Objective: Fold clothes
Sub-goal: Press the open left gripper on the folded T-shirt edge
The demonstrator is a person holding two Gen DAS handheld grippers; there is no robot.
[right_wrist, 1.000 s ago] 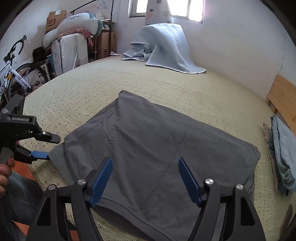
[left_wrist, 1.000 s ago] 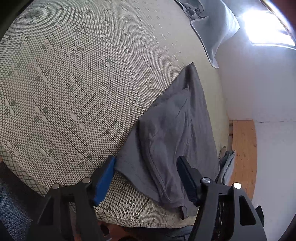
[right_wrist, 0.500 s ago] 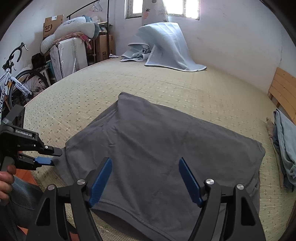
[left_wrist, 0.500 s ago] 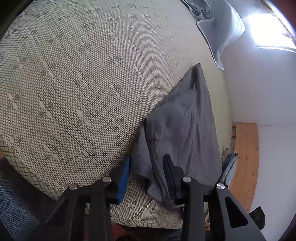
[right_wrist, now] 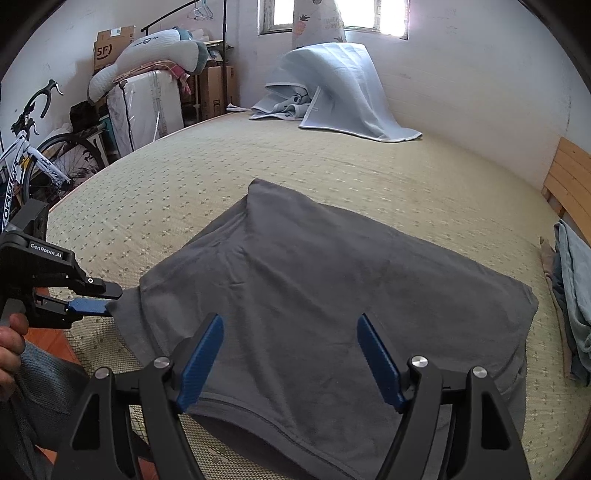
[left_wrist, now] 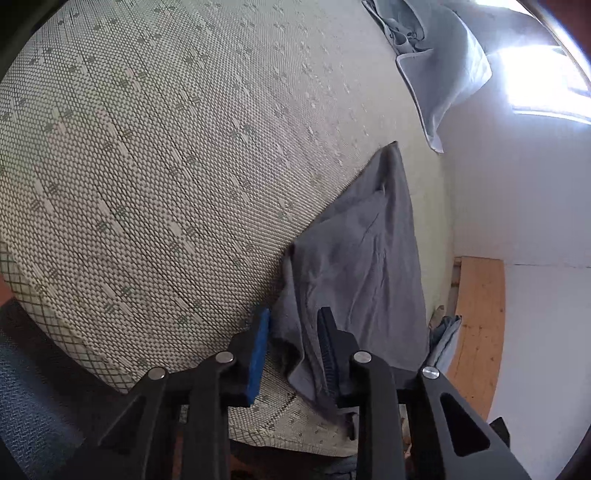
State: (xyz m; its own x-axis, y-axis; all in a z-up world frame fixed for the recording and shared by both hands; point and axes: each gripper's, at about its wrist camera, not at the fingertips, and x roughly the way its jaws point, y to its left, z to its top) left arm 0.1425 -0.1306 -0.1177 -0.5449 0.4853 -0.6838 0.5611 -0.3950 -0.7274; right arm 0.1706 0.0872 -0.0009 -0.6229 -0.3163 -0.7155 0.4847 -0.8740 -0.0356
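Closest to us, our right gripper (right_wrist: 290,354) was spread wide, with its blue fingers (right_wrist: 199,356) hanging just over the near part of the grey shirt (right_wrist: 332,295). Nothing sat between those fingers, and they did not pinch the cloth.

Our left gripper (left_wrist: 293,345) was at the left corner of the grey shirt. Its jaws had just been closing, and a bunched bit of the shirt's edge was between them. From the right wrist view we saw its blue fingertip (right_wrist: 88,306) meeting the cloth at that corner, so it looked like it was pinching the sleeve edge. A hand (right_wrist: 11,347) held that gripper by its handle at the left side.

The grey shirt lay spread out flat on the woven mat (right_wrist: 184,192) that covered the bed. Its hem was near us at the bed's edge, and its far corner pointed away to the middle of the bed.

To the right, a small pile of other clothes (right_wrist: 572,295) lay at the mat's edge, beside a wooden headboard (right_wrist: 569,177).

Farther back, a light blue blanket (right_wrist: 332,88) was heaped at the far end of the bed under a bright window (right_wrist: 391,16). At the left stood a bicycle (right_wrist: 33,162), some cardboard boxes (right_wrist: 110,42) and a big pillow (right_wrist: 147,55) on top of a stack.
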